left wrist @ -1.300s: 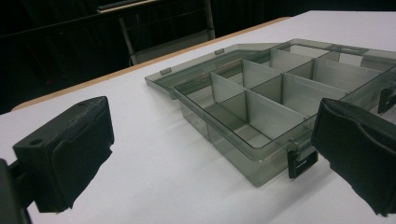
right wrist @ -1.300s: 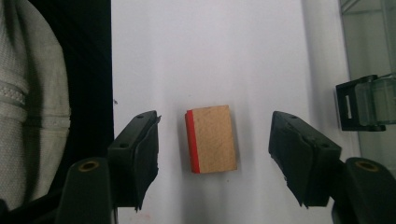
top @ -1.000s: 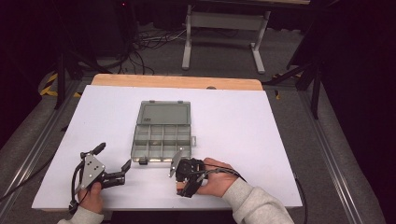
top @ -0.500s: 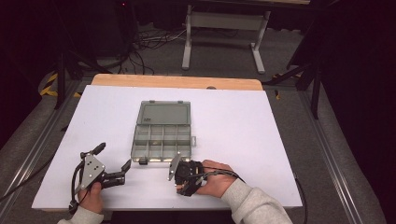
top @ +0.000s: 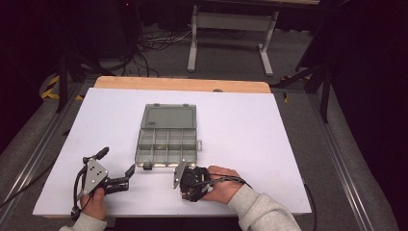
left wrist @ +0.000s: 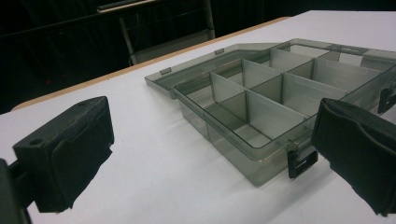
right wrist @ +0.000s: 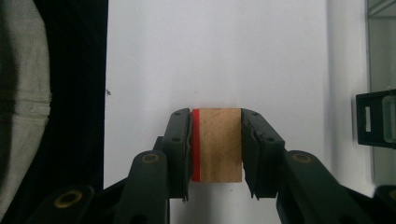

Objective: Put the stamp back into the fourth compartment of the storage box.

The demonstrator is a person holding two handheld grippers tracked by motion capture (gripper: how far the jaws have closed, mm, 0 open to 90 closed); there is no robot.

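Note:
A clear grey compartment box point(top: 168, 143) lies open mid-table, its lid point(top: 169, 117) folded back flat. The compartments point(left wrist: 280, 93) that I can see hold nothing. My left gripper point(top: 115, 163) rests at the front left, open, with its jaws spread wide towards the box's near corner; both pads point(left wrist: 70, 154) are bare. My right gripper point(top: 182, 180) lies just in front of the box and points left. It is shut on a small wooden block point(right wrist: 219, 144) with one red face, held just above the white table top point(right wrist: 210, 56).
The box's black latch point(right wrist: 376, 119) is close on the right of the right gripper. The table's front edge and a grey sleeve point(right wrist: 21, 93) lie on the other side. A wooden strip point(top: 183, 85) runs along the far edge, with a metal stand point(top: 231, 29) beyond.
The right gripper, with the block in it, has edged slightly to the left. The left gripper and the box have stayed still.

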